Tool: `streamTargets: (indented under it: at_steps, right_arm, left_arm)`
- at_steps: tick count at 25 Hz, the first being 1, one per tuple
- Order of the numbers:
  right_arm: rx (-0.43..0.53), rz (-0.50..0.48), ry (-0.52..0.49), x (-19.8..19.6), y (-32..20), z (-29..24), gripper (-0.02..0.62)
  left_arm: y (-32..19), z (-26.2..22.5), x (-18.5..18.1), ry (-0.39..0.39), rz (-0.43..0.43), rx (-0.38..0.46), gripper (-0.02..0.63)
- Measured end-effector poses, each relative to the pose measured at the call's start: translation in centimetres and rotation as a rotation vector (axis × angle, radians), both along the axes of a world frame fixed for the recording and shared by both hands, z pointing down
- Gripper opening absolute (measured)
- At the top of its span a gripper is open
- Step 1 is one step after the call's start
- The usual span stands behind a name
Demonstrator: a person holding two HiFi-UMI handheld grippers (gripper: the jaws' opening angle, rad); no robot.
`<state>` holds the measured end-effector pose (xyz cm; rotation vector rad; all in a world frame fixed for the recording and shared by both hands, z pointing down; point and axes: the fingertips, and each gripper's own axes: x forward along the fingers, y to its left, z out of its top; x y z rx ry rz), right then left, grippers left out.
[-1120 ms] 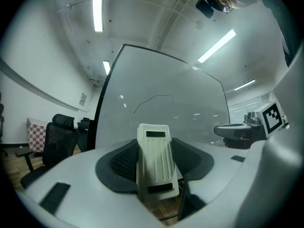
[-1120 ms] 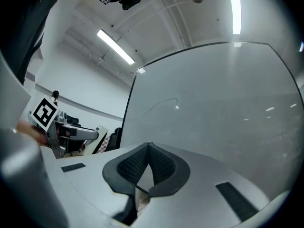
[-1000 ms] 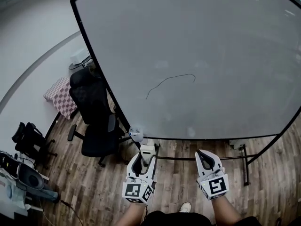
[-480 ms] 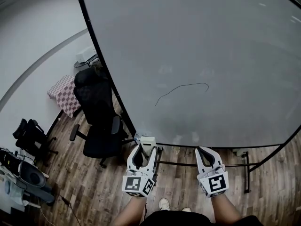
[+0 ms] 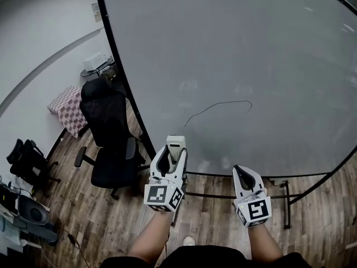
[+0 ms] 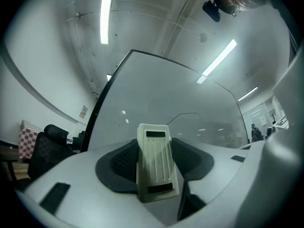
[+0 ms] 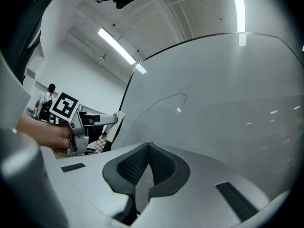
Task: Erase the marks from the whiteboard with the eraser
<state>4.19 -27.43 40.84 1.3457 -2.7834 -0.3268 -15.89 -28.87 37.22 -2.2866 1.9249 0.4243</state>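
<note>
Compared with half a second ago, the left gripper (image 5: 174, 155) has come up. The cream ribbed plastic eraser (image 5: 175, 142) it carries was then below the bottom edge of the large grey whiteboard (image 5: 234, 49); in the head view it now overlaps the board's lower left part. The right gripper (image 5: 241, 172) has hardly moved and hangs low, just under the board's bottom edge. The thin black curved pen line (image 5: 217, 106) is as whole as before.

The left gripper's jaws pinch the eraser by its long sides, and it stands upright between the dark ribbed pads. In the left gripper view the pen line shows just above and right of the eraser's top end. Whether the eraser touches the board surface cannot be told. The right gripper's jaws are pressed together at the tips with nothing between them.

The pen line lies up and to the right of the eraser, with only bare board between them. The board's black left frame edge (image 5: 120, 77) runs slantwise down towards the left gripper. Beside that edge stands a black mesh office chair (image 5: 109, 133), with a red-and-white checked seat (image 5: 66, 109) farther left. Bare board spreads widely above and to the right of the line. Under the bottom edge, a black stand foot (image 5: 287, 202) rests on the brown wooden plank floor (image 5: 111, 222).
</note>
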Motion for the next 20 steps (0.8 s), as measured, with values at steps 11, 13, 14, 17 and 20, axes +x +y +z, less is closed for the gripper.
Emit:
streamTargets:
  at_steps: [11, 13, 14, 17, 20]
  right_arm:
    - [-0.022, 0.024, 0.007, 0.8, -1.7, 0.9, 0.02]
    - [-0.022, 0.029, 0.007, 0.9, -2.2, 0.8, 0.02]
    - [-0.024, 0.032, 0.007, 0.9, -2.5, 0.8, 0.02]
    - [-0.03, 0.03, 0.007, 0.8, -3.1, 1.0, 0.02]
    - [-0.037, 0.021, 0.009, 0.5, -3.3, 1.2, 0.02]
  left_arm:
    - [-5.8, -1.1, -0.3, 0.111, -0.09, 0.018, 0.241]
    - [-6.5, -1.2, -0.3, 0.118, -0.104, 0.025, 0.241]
    - [-6.7, -1.1, -0.3, 0.117, -0.113, 0.03, 0.241]
    - [-7.1, -0.9, -0.4, 0.112, -0.129, 0.044, 0.241]
    - [-7.3, -0.9, -0.3, 0.121, -0.127, 0.041, 0.241]
